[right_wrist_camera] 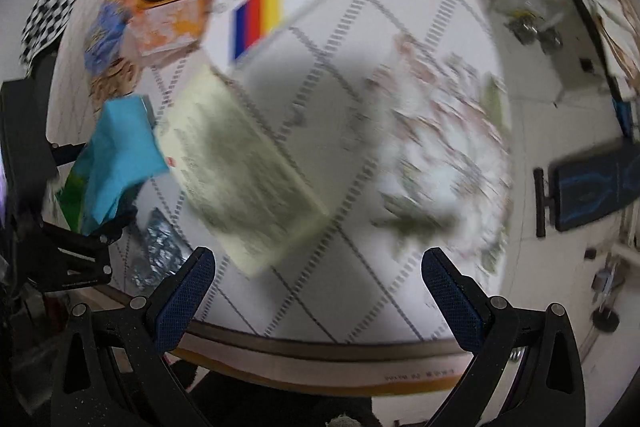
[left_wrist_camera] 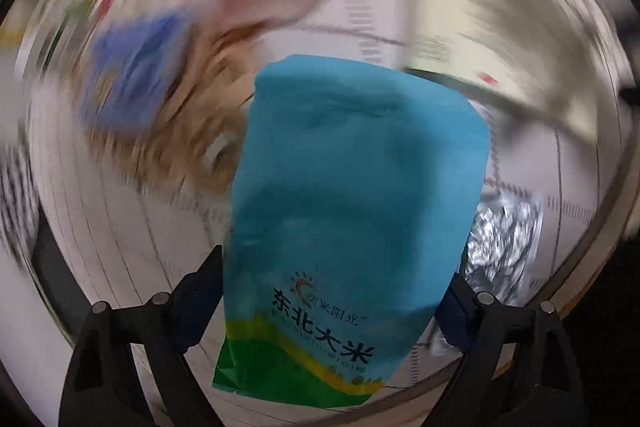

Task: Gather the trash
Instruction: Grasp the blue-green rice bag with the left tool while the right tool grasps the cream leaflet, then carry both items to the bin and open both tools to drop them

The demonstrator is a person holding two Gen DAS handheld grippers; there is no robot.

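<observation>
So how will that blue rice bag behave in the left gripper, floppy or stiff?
The blue rice bag looks flat and empty, so probably light. It stands up above the left gripper with only soft creases, suggesting semi-stiff film. Its glossy surface may slip.

The rice bag [left_wrist_camera: 352, 211] sits between the fingers of the left gripper [left_wrist_camera: 332, 307], above the table [right_wrist_camera: 400, 39]; a foil wrapper [left_wrist_camera: 504, 247] lies on the table just right of the bag; in the right wrist view a flat box [right_wrist_camera: 244, 167] lies ahead of the right gripper [right_wrist_camera: 318, 275], the bag to its left, a striped box [right_wrist_camera: 280, 3] behind it, a crumpled wrapper [right_wrist_camera: 444, 155] to its right.
</observation>
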